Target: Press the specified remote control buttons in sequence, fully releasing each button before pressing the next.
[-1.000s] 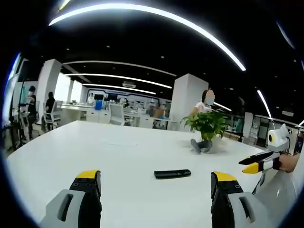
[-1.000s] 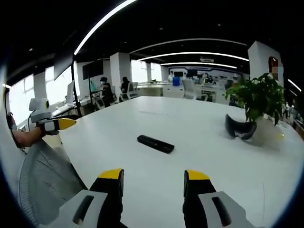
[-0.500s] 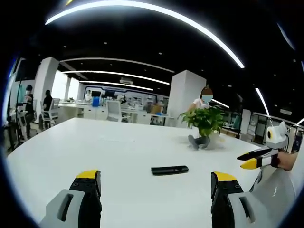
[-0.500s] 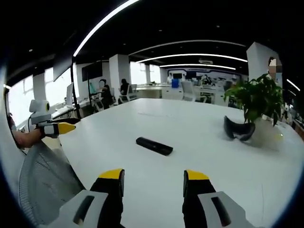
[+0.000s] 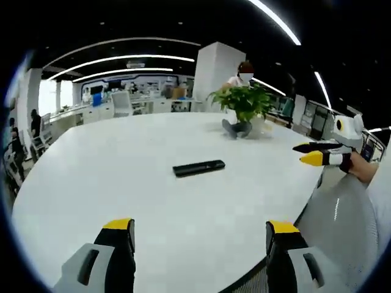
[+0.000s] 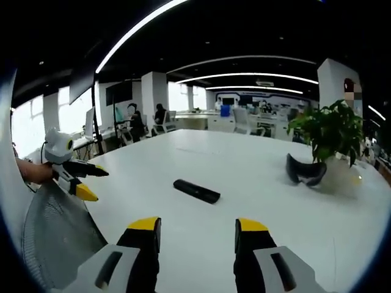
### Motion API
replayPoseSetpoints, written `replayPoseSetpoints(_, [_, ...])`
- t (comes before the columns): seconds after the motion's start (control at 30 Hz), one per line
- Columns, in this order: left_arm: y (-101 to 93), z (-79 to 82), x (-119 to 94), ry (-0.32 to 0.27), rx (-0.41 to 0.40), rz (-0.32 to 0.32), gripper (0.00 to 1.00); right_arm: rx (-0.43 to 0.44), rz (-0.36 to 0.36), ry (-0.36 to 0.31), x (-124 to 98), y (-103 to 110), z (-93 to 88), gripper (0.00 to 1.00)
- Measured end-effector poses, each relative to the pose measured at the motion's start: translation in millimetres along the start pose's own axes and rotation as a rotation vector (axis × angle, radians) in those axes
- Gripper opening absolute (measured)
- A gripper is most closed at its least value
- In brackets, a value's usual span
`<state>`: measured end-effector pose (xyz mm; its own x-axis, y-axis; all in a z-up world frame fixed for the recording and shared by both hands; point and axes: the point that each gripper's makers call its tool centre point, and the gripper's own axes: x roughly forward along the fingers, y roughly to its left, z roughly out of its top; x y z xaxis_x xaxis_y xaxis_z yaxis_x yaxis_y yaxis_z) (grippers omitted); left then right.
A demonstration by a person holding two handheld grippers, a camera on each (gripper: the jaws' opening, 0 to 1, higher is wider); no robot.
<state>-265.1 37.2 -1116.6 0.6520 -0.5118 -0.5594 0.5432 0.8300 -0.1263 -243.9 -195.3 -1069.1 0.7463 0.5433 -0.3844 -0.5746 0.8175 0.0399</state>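
A large open-plan office is seen, lit by long curved light strips (image 6: 244,60) on a dark ceiling (image 5: 153,24). White square columns (image 5: 211,67), distant desks with chairs (image 6: 244,116) and bright windows (image 6: 52,116) are noted beyond the white bench (image 5: 122,159).

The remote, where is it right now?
The black remote lies flat on the white table, out ahead of both open grippers and touching neither. In the right gripper view it sits left of the potted plant.

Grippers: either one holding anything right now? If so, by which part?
Nothing is held. Left gripper and right gripper both have their jaws apart with only bare table between them. The remote lies flat on the white table, ahead of both.
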Motion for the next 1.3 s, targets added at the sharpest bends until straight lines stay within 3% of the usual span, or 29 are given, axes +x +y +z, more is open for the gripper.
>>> replayPoseSetpoints(0.07, [-3.4, -13.8, 4.7, 0.096, 0.028, -0.052, 0.90, -0.008, -0.006, 0.003, -0.1, -0.6, -0.5, 0.46])
replayPoseSetpoints(0.2, [-7.1, -27.6, 14.5, 0.200, 0.055, -0.110, 0.86, -0.019, -0.003, 0.010, 0.5, 0.6, -1.9, 0.45])
replayPoseSetpoints(0.4, [-11.9, -28.4, 30.4, 0.274, 0.115, -0.177, 0.84, -0.029, 0.006, 0.017, 1.0, 2.6, -2.8, 0.44])
replayPoseSetpoints(0.5, [-5.6, -26.6, 37.3, 0.312, 0.216, -0.174, 0.80, -0.032, 0.006, 0.017, 0.9, 2.8, -2.8, 0.44])
replayPoseSetpoints(0.57, [-4.4, -20.6, 43.1, 0.309, 0.248, -0.171, 0.80, -0.032, 0.004, 0.016, 0.8, 2.3, -2.7, 0.44])
replayPoseSetpoints(0.87, [15.1, -4.5, 67.9, 0.308, 0.255, -0.172, 0.79, -0.034, 0.002, 0.013, 0.2, 2.0, -2.3, 0.44])
replayPoseSetpoints(0.97, [16.0, -1.4, 74.1, 0.290, 0.158, -0.192, 0.79, -0.035, 0.002, 0.012, 0.1, 1.8, -2.2, 0.44])
replayPoseSetpoints(1.07, [23.3, 2.7, 80.2, 0.272, 0.116, -0.188, 0.79, -0.035, 0.002, 0.009, -0.1, 1.8, -1.8, 0.44])
replayPoseSetpoints(1.3, [39.7, 12.5, 95.6, 0.280, 0.160, -0.167, 0.79, -0.042, 0.007, 0.013, 0.1, 2.8, -2.3, 0.43])
